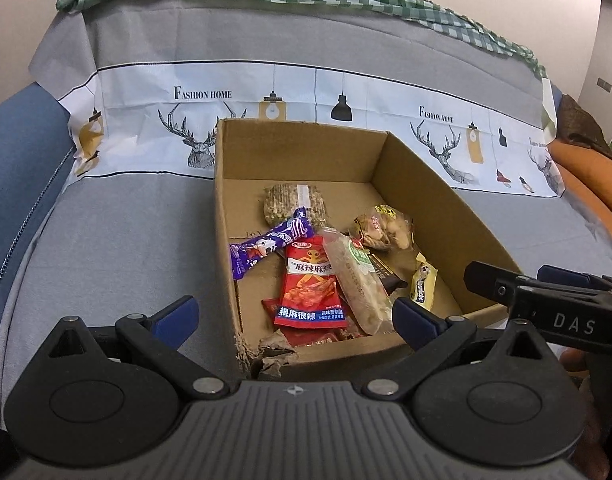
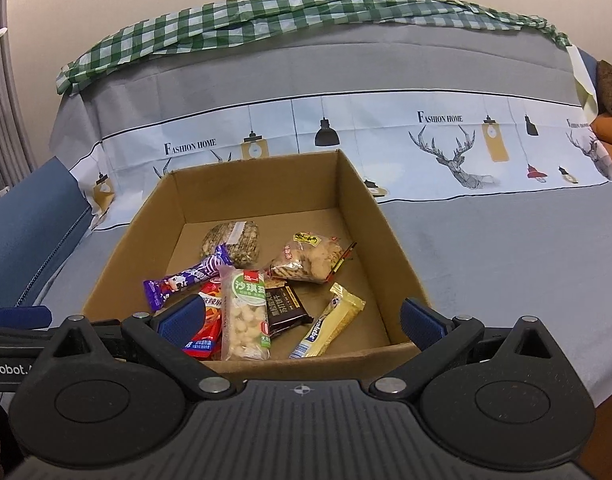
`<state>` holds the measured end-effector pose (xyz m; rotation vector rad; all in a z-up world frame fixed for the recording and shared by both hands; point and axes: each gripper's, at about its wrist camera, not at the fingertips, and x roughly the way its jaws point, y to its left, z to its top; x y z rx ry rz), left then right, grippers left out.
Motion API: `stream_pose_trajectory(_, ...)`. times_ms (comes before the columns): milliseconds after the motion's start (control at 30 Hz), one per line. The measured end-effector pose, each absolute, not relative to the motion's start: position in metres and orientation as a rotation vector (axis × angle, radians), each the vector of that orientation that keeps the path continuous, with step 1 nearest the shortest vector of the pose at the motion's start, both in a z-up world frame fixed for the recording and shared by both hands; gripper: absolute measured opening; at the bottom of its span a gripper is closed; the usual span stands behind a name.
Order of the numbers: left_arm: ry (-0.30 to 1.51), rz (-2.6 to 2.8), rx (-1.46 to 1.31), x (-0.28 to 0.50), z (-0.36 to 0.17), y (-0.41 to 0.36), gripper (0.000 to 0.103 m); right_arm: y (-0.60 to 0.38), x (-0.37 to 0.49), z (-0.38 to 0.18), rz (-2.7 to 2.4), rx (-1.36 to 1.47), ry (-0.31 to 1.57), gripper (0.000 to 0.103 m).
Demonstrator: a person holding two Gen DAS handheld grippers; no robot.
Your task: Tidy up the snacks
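An open cardboard box [image 1: 441, 208] [image 2: 381, 240] rests on a grey cloth and holds several snacks. Inside lie a red spicy packet [image 1: 311, 288], a purple bar [image 1: 266, 246] [image 2: 186, 280], a pale rice-cake bar [image 1: 357, 280] [image 2: 246, 316], a dark brown packet [image 2: 286, 310], a yellow wafer [image 1: 423, 282] [image 2: 329, 322], a clear biscuit bag [image 1: 383, 228] [image 2: 306, 260] and a round grain cake [image 1: 294, 202] [image 2: 232, 240]. My left gripper [image 1: 294, 320] hangs open over the box's near-left corner. My right gripper [image 2: 302, 322] is open above the near edge. Neither holds anything.
The grey cloth [image 1: 126, 240] [image 2: 505, 260] has a white band printed with deer and lamps. A green checked cloth [image 2: 266, 16] lies along the back. A blue cushion [image 1: 10, 168] lies left, orange fabric [image 1: 589, 176] right. The box's near corner [image 1: 266, 356] is torn.
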<state>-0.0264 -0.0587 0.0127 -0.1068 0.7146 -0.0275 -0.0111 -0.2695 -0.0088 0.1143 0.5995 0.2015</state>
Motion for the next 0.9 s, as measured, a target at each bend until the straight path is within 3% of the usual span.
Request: stream_pose_trajectory(900, 0.728, -0.030, -0.108, -0.0237, 0.0097, -0.0572, 0.103, -0.2666, -0.0092, -0.0095, 0.196, 0.111, 0.611, 0.102)
